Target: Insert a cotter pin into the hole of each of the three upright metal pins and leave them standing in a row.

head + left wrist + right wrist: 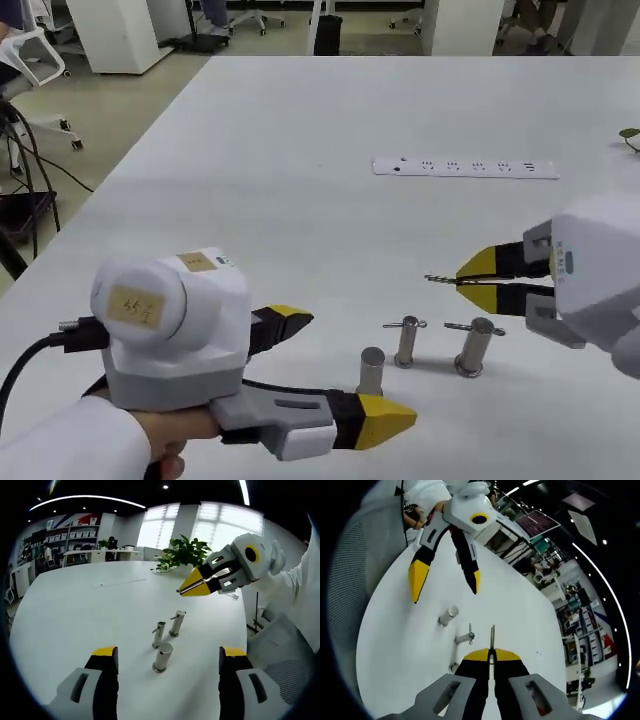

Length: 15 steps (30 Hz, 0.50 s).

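Steel cotter pin [492, 639] is clamped in the right gripper [491, 656] above three upright metal pins [407, 345] on the white worktop [300, 180]; left gripper [446, 595] gapes beside the bare pin [372, 370].

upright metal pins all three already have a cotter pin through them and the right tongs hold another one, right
Not all three: in the head view the middle pin and right pin carry one, but the left pin is bare. The right tongs do hold another cotter pin.
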Each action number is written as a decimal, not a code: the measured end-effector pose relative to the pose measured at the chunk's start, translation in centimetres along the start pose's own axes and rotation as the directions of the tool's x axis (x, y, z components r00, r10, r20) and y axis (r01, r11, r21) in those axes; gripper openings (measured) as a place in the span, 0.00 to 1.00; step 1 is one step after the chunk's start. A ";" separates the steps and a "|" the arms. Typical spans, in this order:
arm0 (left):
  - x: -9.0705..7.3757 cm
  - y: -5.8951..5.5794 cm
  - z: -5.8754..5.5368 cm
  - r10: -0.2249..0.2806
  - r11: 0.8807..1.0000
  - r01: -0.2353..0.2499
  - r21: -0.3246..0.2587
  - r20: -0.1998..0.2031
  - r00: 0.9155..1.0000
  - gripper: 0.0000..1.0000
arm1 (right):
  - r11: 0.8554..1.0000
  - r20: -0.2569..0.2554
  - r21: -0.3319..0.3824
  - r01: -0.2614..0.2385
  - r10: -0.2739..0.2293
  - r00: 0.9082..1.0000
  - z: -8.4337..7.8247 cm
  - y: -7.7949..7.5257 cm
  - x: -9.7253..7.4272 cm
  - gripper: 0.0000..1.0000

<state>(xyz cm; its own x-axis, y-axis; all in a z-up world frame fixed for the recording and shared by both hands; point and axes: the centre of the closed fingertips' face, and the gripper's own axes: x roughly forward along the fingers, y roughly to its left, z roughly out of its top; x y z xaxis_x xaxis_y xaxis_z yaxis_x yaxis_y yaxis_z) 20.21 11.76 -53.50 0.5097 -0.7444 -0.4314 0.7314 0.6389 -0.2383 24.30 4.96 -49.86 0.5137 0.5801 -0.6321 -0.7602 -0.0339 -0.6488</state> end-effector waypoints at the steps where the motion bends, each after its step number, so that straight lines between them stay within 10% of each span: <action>1: 0.0 0.0 0.1 0.000 1.000 0.000 0.001 0.000 1.000 0.81 | 1.000 0.005 0.005 0.007 -0.007 1.000 0.1 0.0 -0.1 0.00; 15: 0.0 0.2 1.8 -0.016 1.000 0.016 -0.003 0.045 0.999 0.74 | 0.999 0.017 0.026 0.041 -0.042 0.999 0.6 1.0 -0.4 0.00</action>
<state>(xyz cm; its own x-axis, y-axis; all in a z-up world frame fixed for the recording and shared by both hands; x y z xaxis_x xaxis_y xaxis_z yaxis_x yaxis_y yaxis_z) 21.23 11.53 -51.96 0.5179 -0.7625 -0.3879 0.7382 0.6274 -0.2478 23.09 5.13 -49.99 0.5380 0.5948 -0.5973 -0.7485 0.0111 -0.6630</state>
